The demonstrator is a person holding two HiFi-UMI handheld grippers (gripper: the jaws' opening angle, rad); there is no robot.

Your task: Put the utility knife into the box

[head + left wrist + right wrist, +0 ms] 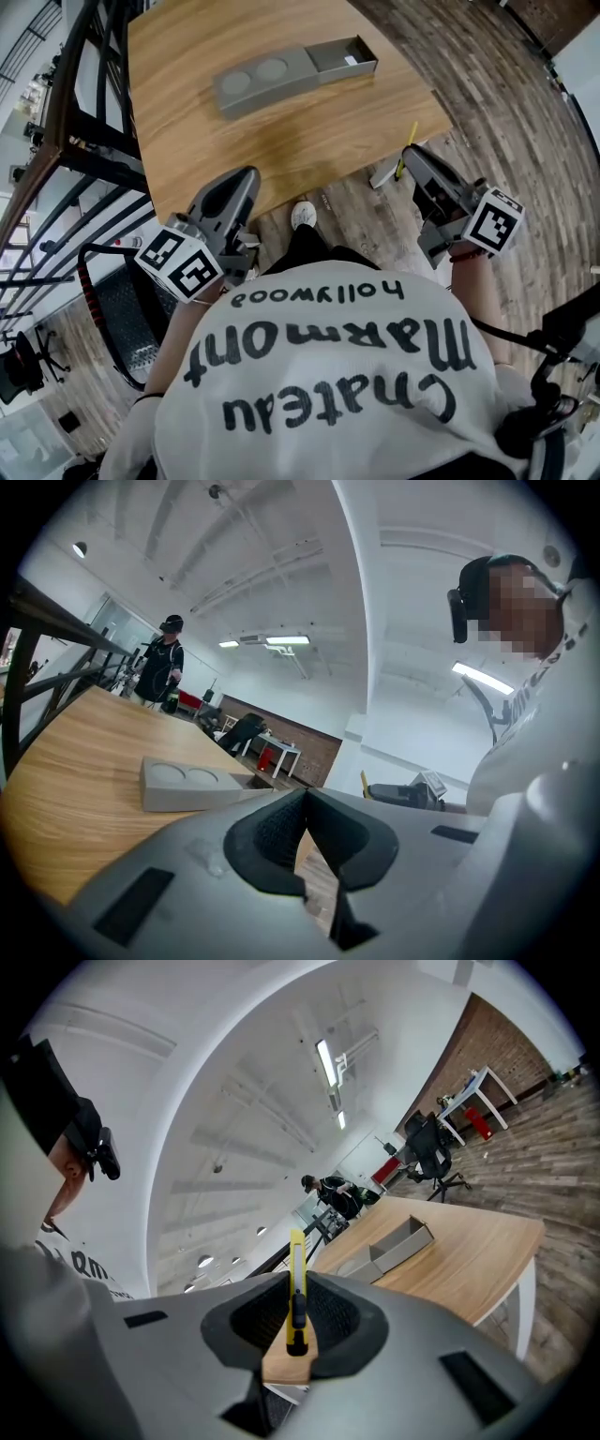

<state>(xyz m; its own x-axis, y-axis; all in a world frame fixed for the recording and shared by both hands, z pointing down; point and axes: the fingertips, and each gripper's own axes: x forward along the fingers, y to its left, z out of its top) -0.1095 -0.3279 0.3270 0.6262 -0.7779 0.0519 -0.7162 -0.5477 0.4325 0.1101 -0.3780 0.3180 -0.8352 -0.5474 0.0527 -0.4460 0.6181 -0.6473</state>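
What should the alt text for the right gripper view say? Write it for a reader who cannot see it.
The right gripper is shut on a yellow utility knife that stands upright between its jaws. Beyond it, a wooden table carries a grey box with its open compartment showing, and a person stands farther back.

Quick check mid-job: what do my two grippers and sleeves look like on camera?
Both the left gripper and right gripper have grey moulded bodies with black ribbed pads. Each carries a white cube with black square markers. The T-shirt is white with black lettering.
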